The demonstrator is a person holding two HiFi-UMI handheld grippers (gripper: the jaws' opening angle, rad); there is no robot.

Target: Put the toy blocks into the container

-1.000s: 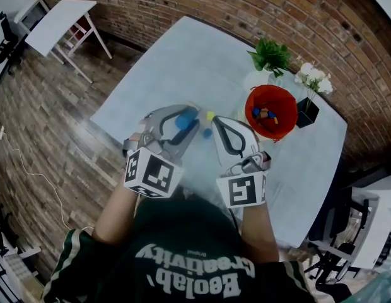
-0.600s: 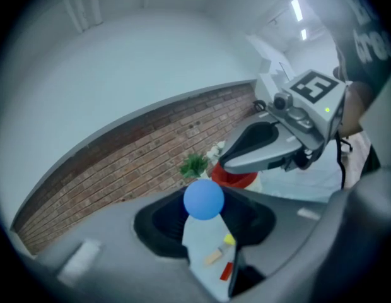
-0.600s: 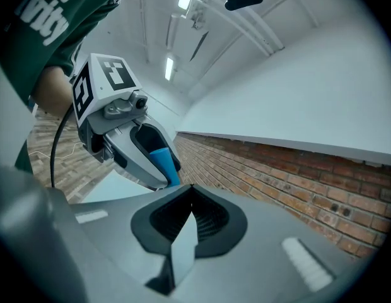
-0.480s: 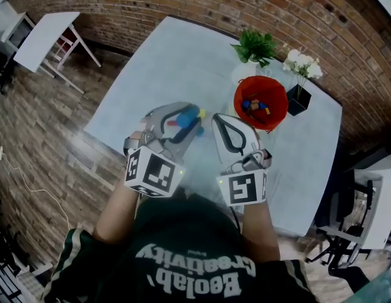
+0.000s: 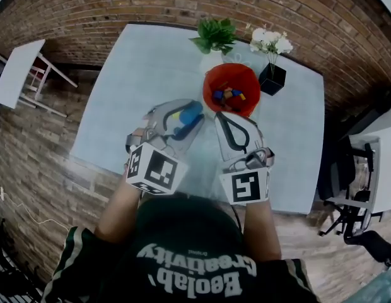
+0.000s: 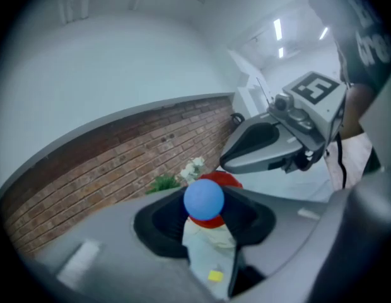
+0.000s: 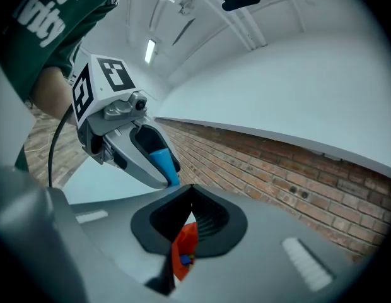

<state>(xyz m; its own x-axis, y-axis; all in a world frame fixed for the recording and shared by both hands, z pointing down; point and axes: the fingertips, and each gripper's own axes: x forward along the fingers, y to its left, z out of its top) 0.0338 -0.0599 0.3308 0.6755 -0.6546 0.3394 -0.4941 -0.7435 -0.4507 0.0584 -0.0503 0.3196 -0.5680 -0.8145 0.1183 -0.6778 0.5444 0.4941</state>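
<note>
The red container (image 5: 246, 77) stands on the table (image 5: 139, 74), near a green plant (image 5: 214, 35) and white flowers (image 5: 270, 41). A few toy blocks (image 5: 227, 95) already lie inside it, so part of the job looks done.

The left gripper (image 5: 185, 120) pinches a blue block (image 6: 204, 199) between its two fingers. It is close to the container but not over it. This block has to go above the red rim and be let go.

The right gripper (image 7: 190, 197) has its fingers pressed together and holds nothing. It hangs just beside the container.

A small yellow block (image 6: 215, 275) lies on the table under the left gripper. It probably has to be picked up next
</note>
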